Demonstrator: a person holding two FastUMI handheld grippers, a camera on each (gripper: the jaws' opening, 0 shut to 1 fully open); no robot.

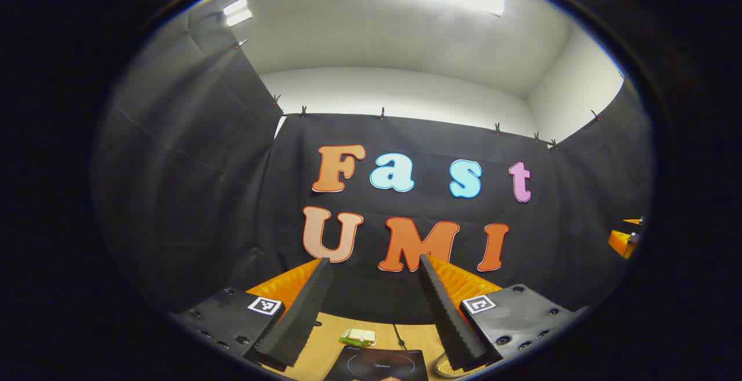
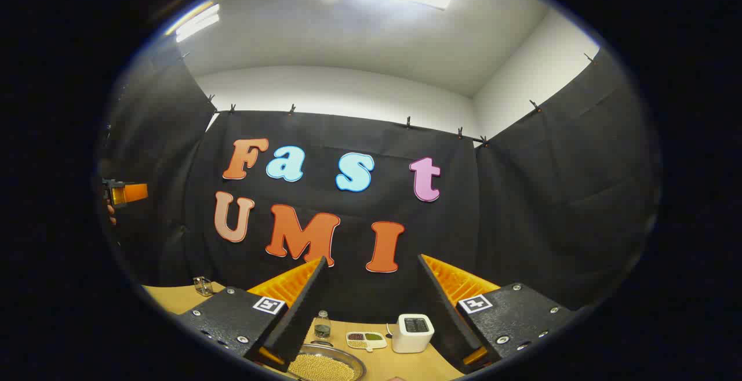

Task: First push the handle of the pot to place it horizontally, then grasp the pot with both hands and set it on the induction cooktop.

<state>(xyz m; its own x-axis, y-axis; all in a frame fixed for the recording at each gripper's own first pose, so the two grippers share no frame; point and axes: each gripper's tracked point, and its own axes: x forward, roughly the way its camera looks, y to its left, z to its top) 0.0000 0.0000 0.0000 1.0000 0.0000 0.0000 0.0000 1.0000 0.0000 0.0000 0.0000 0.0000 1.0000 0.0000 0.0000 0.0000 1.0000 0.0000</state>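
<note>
**A:** ok so what's being seen in the left gripper view, going left to right?

**B:** the left gripper is being held up high with its fingers spread wide apart, nothing being gripped. Down between them a small green-rimmed dish is being shown on the wooden table, then the induction cooktop at the bottom edge, dark and flat.

**A:** and the right gripper view?

**B:** the right gripper is being held open too, nothing clamped. The pot is being shown low between the fingers, filled with pale beads, sitting on the table. A little bottle behind it, a sorting tray next, then a white box appliance.
</note>
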